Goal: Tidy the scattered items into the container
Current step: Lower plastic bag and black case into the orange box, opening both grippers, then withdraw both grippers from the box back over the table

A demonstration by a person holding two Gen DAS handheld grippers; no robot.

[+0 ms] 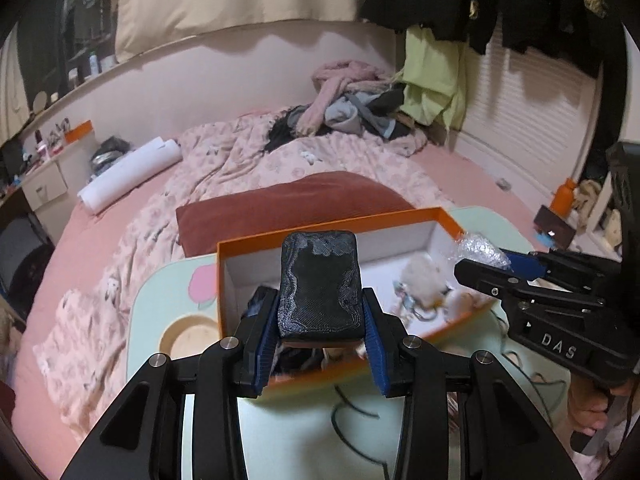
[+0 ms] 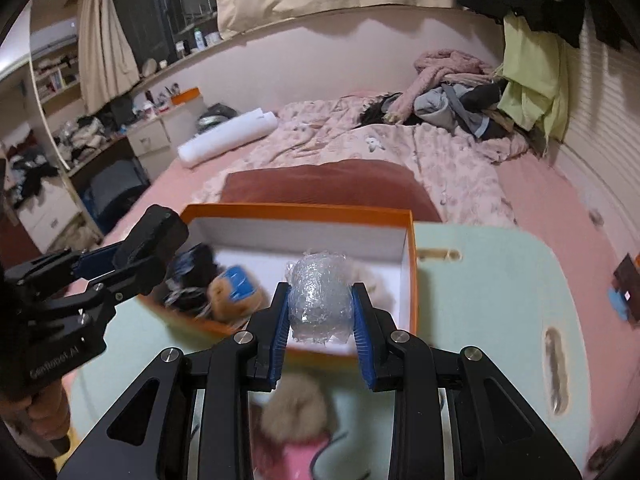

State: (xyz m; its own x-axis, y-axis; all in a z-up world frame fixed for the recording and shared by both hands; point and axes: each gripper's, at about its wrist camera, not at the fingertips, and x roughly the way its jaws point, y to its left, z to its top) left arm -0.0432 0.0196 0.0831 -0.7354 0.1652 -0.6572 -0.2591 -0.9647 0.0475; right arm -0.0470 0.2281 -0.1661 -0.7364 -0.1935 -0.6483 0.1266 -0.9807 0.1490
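Left wrist view: left hand-held gripper (image 1: 320,316) clamps a black pouch (image 1: 320,284) above the orange box (image 1: 320,228); right hand-held gripper (image 2: 320,312) grips a bubble-wrap ball (image 2: 319,292).

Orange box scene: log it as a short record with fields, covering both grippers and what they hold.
container: orange box, open, white inside, on pale green table
left gripper: shut on dark patterned case, above the box
right gripper: shut on bubble-wrapped bundle, over the box's near wall
already inside: plush toy, dark items
outside box: fluffy toy
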